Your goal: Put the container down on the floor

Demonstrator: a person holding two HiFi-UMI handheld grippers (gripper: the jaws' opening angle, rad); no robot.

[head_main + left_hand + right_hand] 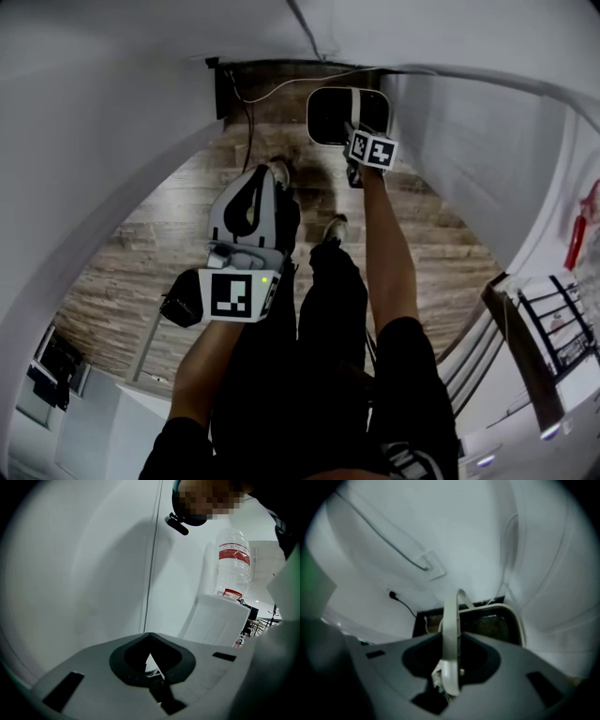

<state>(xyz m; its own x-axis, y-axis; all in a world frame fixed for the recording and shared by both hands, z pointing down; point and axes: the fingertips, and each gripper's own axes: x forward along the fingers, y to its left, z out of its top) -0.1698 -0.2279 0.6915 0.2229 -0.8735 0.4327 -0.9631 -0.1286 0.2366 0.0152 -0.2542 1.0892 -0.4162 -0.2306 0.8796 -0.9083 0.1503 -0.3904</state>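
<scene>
The container [347, 91] is a rounded box with a white rim and a dark inside, hanging over the wood floor [178, 225] near the corner of two white walls. Whether it touches the floor cannot be told. My right gripper [351, 133] points steeply down and is shut on the container's white strap handle [451, 620]; in the right gripper view the right gripper [450, 670] has the container's rim [514, 616] just beyond it. My left gripper [255, 178] is held back by the person's legs, shut with nothing in it. In the left gripper view, the left gripper [150, 637] faces a white wall.
A black cable [246, 103] runs down to the dark skirting in the corner behind the container. The person's shoes [335, 228] stand just short of it. A water bottle [233, 562] sits upside down on a white dispenser [220, 620]. A rack [553, 319] stands at the right.
</scene>
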